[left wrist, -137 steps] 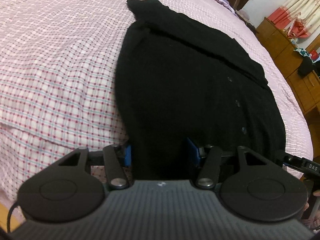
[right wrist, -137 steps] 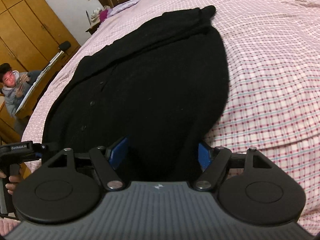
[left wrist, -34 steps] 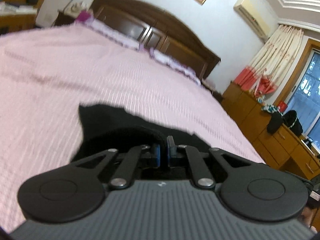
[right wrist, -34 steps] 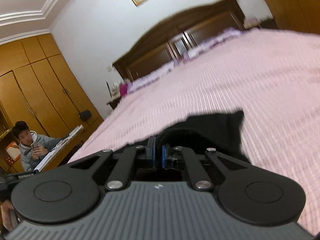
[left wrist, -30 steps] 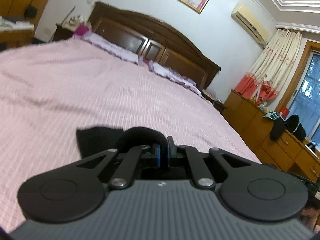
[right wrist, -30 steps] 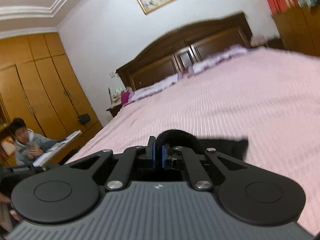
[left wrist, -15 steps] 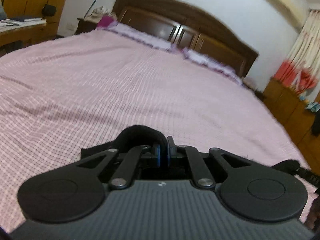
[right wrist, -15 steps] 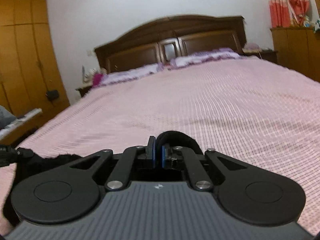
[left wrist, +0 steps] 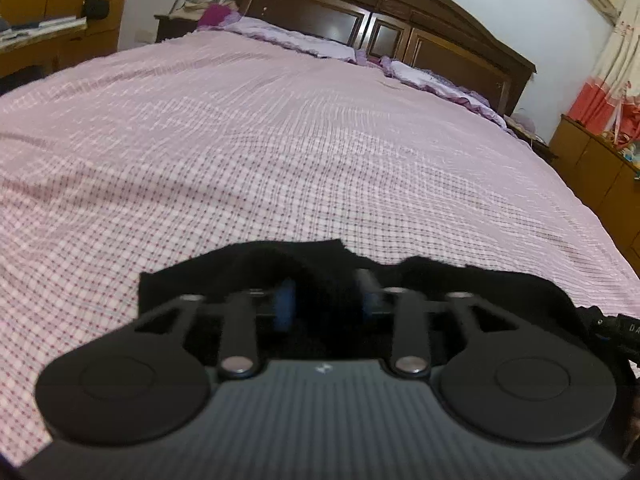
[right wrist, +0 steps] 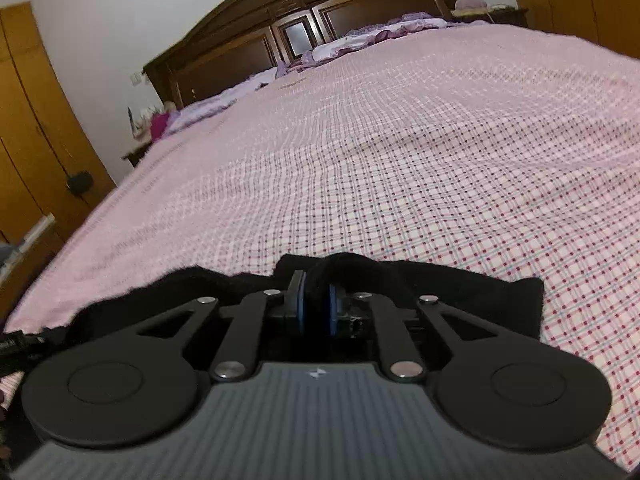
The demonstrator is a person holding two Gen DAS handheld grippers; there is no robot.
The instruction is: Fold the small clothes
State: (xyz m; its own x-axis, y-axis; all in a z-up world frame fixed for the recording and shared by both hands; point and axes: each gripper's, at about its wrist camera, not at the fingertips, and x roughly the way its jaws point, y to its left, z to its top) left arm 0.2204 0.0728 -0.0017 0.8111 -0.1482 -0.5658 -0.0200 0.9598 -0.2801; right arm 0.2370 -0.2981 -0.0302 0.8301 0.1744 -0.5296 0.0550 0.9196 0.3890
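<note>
While the garment [left wrist: 312, 264] lay at the near edge of the bed [left wrist: 280, 140], the left gripper [left wrist: 326, 302] was released, its blue pads [left wrist: 285, 304] spread apart with black cloth between them; the right gripper [right wrist: 315, 304] was clenched on a fold of the garment [right wrist: 352, 266]; the cloth stretched to the left and right; pillows [left wrist: 296, 40] lay far, before the headboard [left wrist: 400, 24].

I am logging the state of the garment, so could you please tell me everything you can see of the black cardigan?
The black cardigan is dark knit, soft and matte, lying in a low bunched strip across the near edge of the pink checked bedspread. A raised fold sits between the right gripper pads, which are close around it. The left gripper is open over it. No buttons show.
</note>
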